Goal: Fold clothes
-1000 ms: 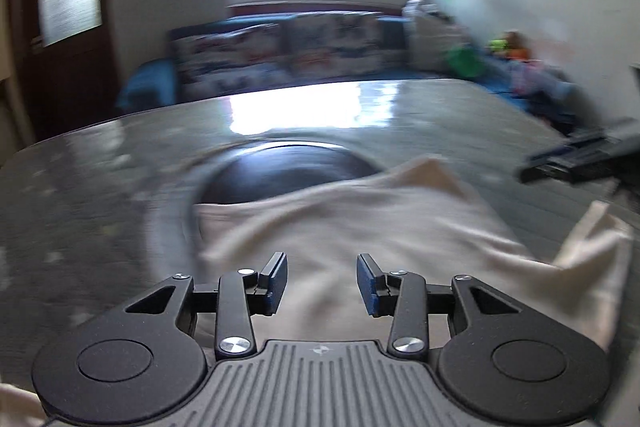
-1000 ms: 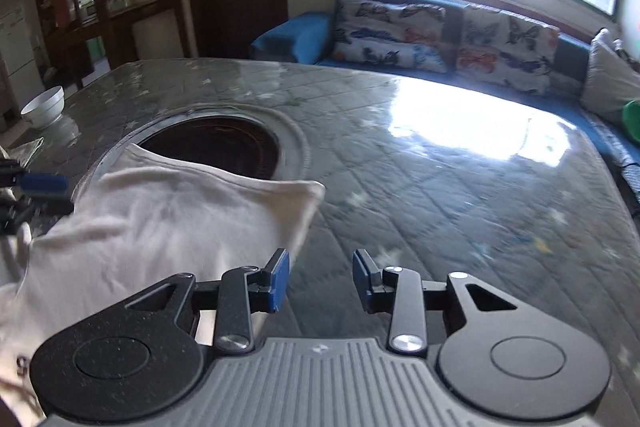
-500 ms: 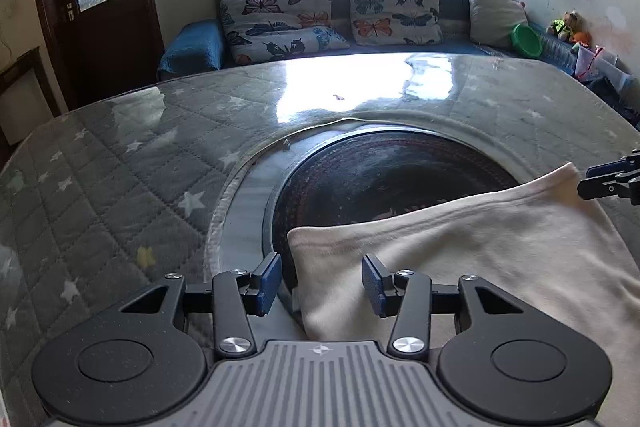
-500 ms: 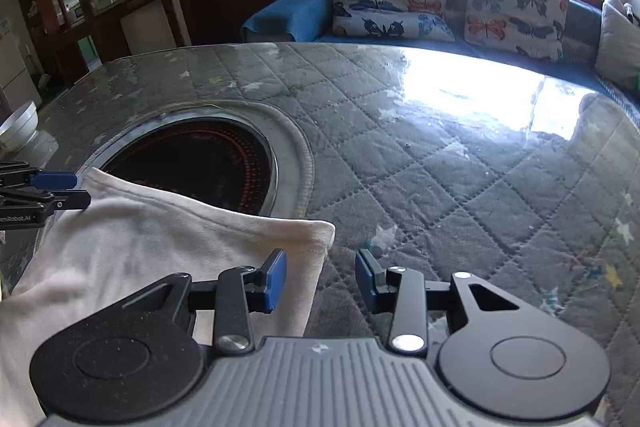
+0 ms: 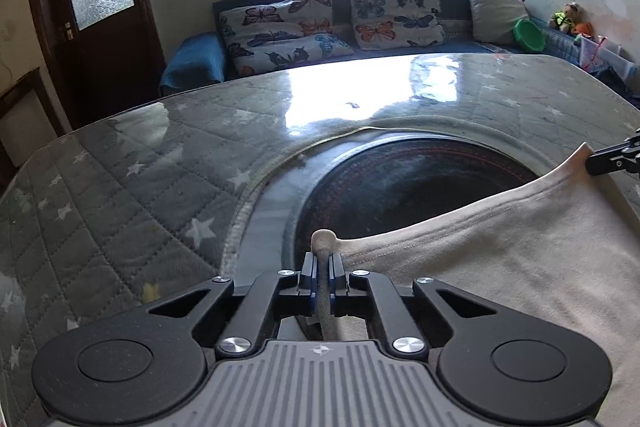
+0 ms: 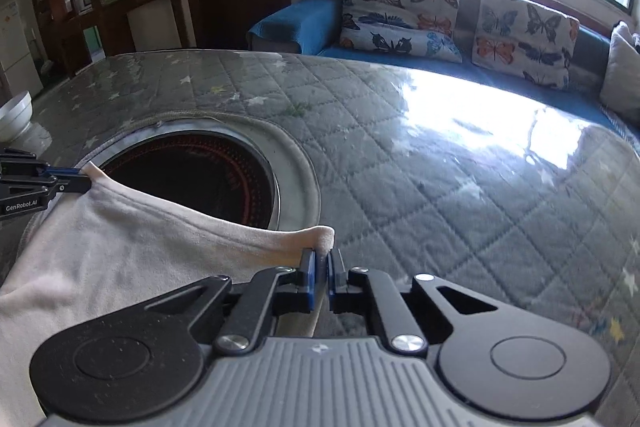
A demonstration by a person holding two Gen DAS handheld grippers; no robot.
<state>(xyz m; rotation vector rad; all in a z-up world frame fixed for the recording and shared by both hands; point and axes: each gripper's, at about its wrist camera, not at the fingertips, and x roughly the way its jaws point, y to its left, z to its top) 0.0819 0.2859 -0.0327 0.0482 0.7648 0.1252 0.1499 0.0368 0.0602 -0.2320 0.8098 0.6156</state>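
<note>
My left gripper [image 5: 323, 269] is clamped tight on one corner of the cream garment [image 5: 500, 259], a little nub of cloth poking up past the pads, & my right gripper [image 6: 319, 273] is pinched on the other corner of the same hemmed edge, so I've got both ends of that edge in hand. The garment lies flat on the quilted table cover [image 6: 440, 167], its held edge crossing the near side of the round dark inset [image 5: 408, 183] in the tabletop; the rest of the cloth runs back toward me under the grippers. Step in hand, as I read it: lift this edge & carry it over to make a fold. To do it well I'd raise both corners together & level, keep the edge lightly taut btwn the two grippers w/o stretching it, since it sags a bit in the middle now. Both bites are shallow, right at the corner tips, so no jerks or a tip could slip out. The cover looks glossy, so the body may slide rather than stay put when I pull; better to go up first, then across, then lay the edge down square on the cloth below. Sofa [image 5: 320, 39] w/ butterfly cushions is well apart, a white bowl [image 6: 14, 115] sits at the far table edge, neither in the way.
</note>
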